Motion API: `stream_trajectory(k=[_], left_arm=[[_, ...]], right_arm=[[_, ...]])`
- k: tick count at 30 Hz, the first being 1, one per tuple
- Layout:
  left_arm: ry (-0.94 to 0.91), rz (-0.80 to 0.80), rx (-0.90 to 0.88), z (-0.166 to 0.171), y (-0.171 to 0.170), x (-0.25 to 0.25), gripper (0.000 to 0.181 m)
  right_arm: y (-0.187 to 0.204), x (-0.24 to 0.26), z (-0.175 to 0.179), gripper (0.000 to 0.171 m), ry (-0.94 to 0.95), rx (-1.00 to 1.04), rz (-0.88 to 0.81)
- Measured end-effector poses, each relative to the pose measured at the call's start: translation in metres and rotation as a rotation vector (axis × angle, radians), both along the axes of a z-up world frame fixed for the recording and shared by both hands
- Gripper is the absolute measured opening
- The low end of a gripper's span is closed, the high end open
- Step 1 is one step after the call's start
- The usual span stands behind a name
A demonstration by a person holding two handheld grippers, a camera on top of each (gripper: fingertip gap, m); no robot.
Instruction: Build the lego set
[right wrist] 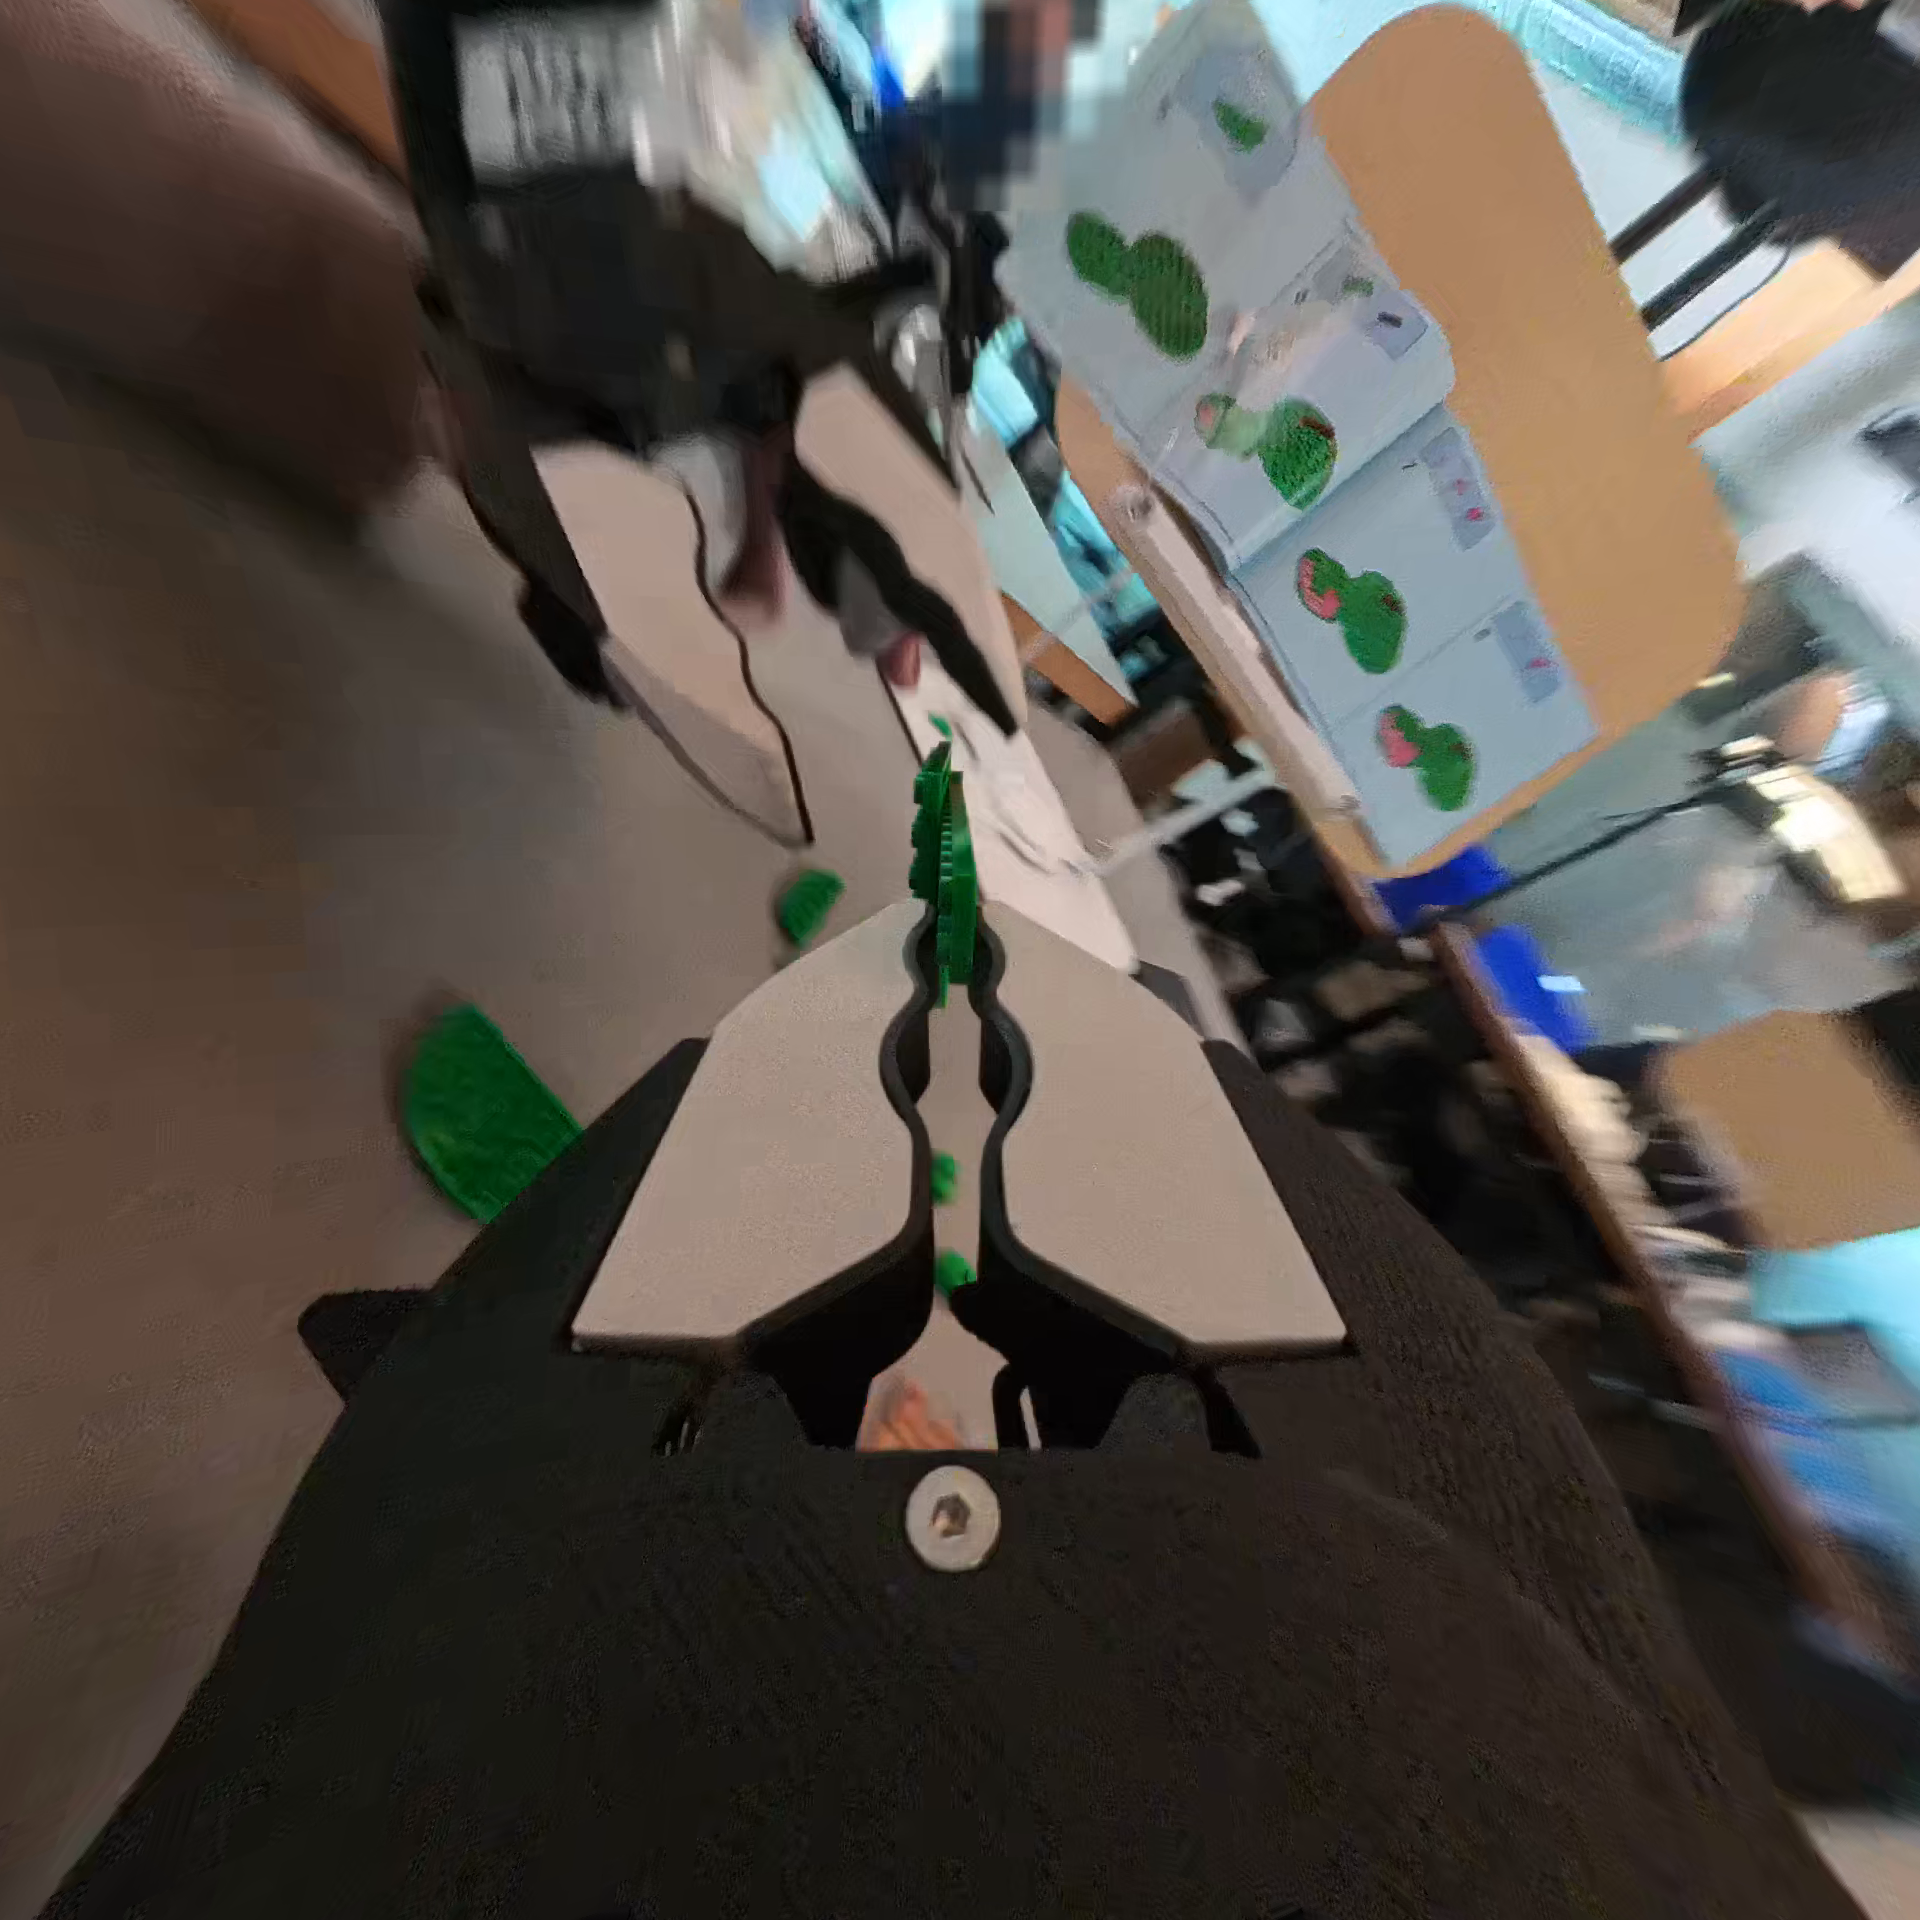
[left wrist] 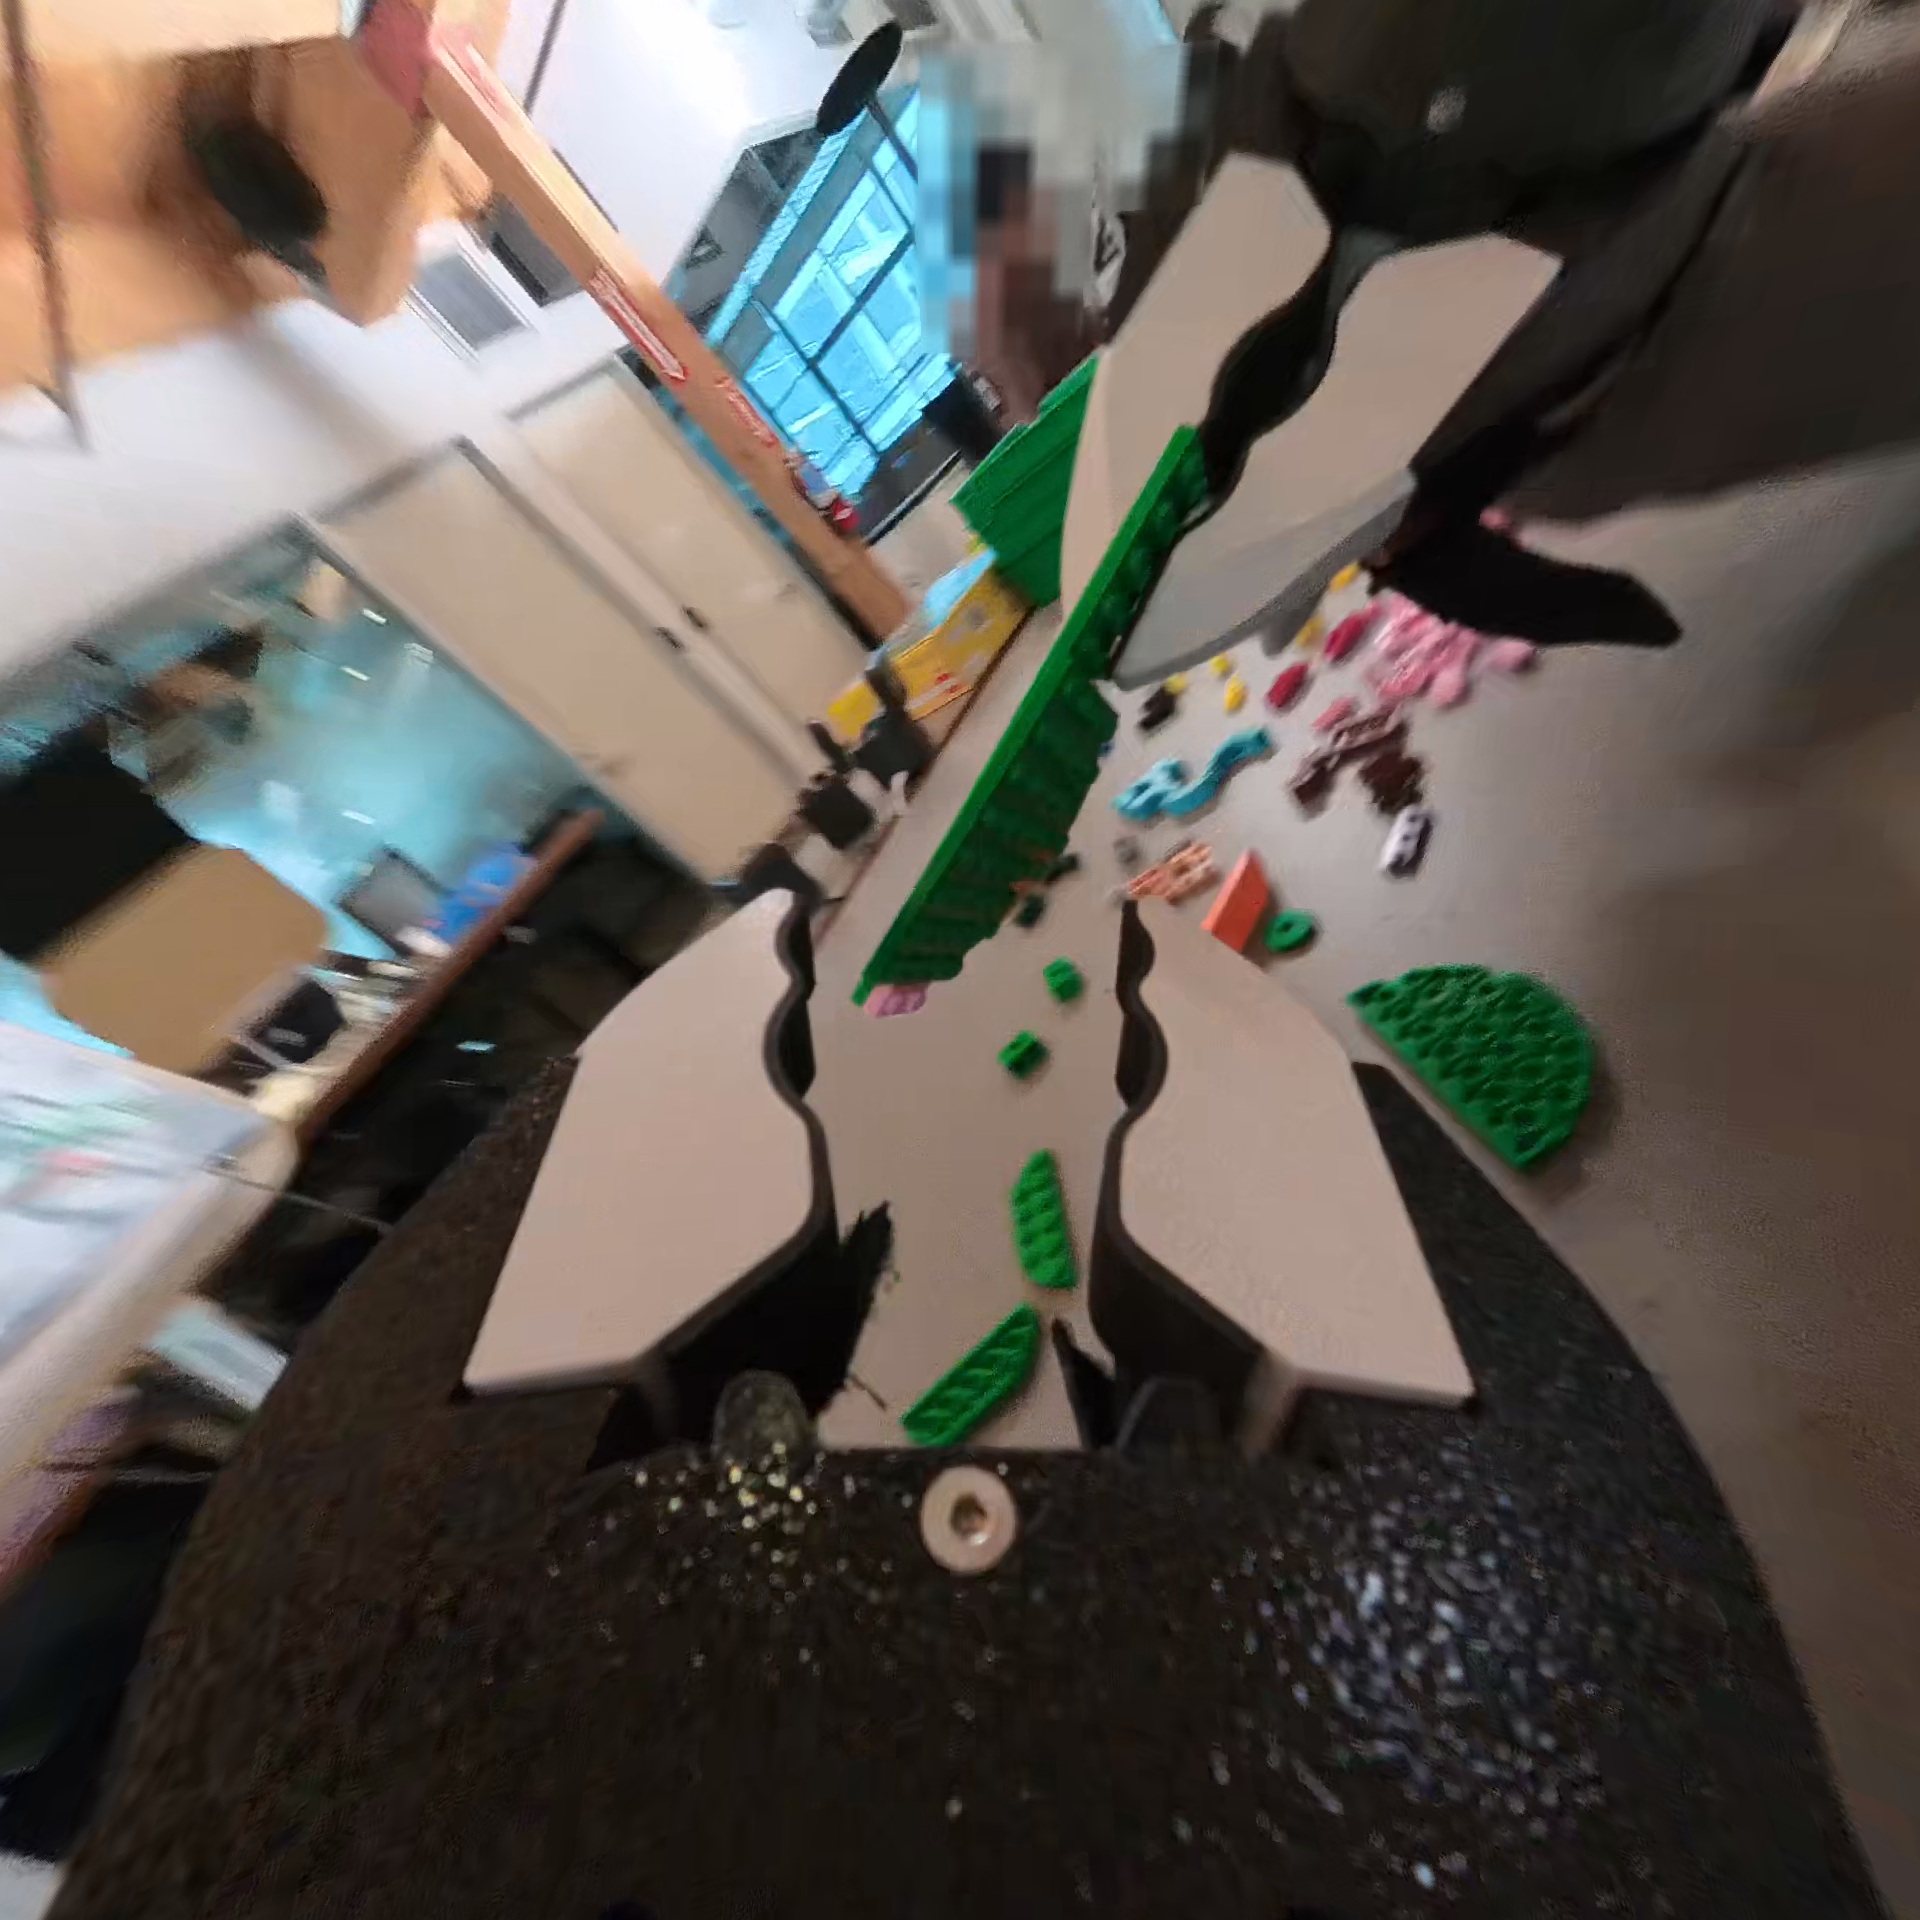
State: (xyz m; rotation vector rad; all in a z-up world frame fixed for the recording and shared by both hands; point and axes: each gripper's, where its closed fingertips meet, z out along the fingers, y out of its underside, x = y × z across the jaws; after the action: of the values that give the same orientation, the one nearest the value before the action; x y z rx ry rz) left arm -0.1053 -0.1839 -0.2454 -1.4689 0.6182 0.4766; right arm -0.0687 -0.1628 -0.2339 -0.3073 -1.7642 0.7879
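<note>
The right gripper (right wrist: 948, 935) is clenched on the near edge of a large green plate (left wrist: 997, 821), holding it edge-on, so from the right wrist view the plate is only a thin green strip going straight away from the fingertips. Its long axis is in line w/ the right gripper's fingers. From the left wrist view the same plate runs as a long diagonal band from the far gripper down toward the left gripper (left wrist: 961, 925); its free end is just ahead of the left fingertips and slightly to their left side. One small pink piece (left wrist: 896, 1000) sits at that free end, touching or not I cannot tell.

The left gripper is released, jaws wide apart, nothing between them; thru the gap I see only loose green bits (left wrist: 1042, 1218) on the table (left wrist: 1704, 1091).

So the left gripper is the nearer one to the free end, and I judge the coming move needs it to go fwd and a bit left, to take that end or press a piece on.

A green half-round plate (left wrist: 1481, 1060) lies to the right of the left gripper, and mixed small pieces (left wrist: 1361, 758) (pink, brown, yellow, blue) are farther off. The instruction sheet (right wrist: 1340, 499) stands behind, approx. upright.
</note>
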Motion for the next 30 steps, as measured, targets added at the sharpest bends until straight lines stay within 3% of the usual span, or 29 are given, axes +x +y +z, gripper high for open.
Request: stream_trajectory(k=[3,5,11,14,18,20,24,30], left_arm=[[0.247,0.102,0.021,-0.005,0.005,0.005,0.052],[0.370,0.152,-0.018,-0.015,0.010,0.007,0.054],[0.589,0.217,-0.009,-0.021,0.013,0.012,0.010],[0.602,0.210,0.002,-0.018,0.011,0.014,0.009],[0.562,0.131,0.017,-0.013,0.006,0.023,0.009],[0.508,0.060,0.003,-0.014,0.004,0.031,0.009],[0.472,-0.021,-0.030,-0.022,0.003,0.039,0.009],[0.389,-0.107,-0.063,-0.025,-0.001,0.046,0.009]], right_arm=[[0.001,-0.004,-0.016,0.003,0.072,0.322,-0.075],[-0.007,-0.005,-0.025,0.003,0.090,0.426,-0.064],[-0.016,-0.003,-0.024,0.003,0.120,0.439,-0.029],[-0.016,0.000,-0.020,0.004,0.159,0.408,-0.008],[0.006,-0.007,-0.027,0.033,0.087,0.409,-0.090],[0.004,-0.008,-0.033,0.032,0.088,0.429,-0.072],[-0.007,-0.007,-0.033,0.006,0.139,0.462,-0.043],[-0.013,-0.004,-0.038,0.008,0.107,0.449,0.000]])
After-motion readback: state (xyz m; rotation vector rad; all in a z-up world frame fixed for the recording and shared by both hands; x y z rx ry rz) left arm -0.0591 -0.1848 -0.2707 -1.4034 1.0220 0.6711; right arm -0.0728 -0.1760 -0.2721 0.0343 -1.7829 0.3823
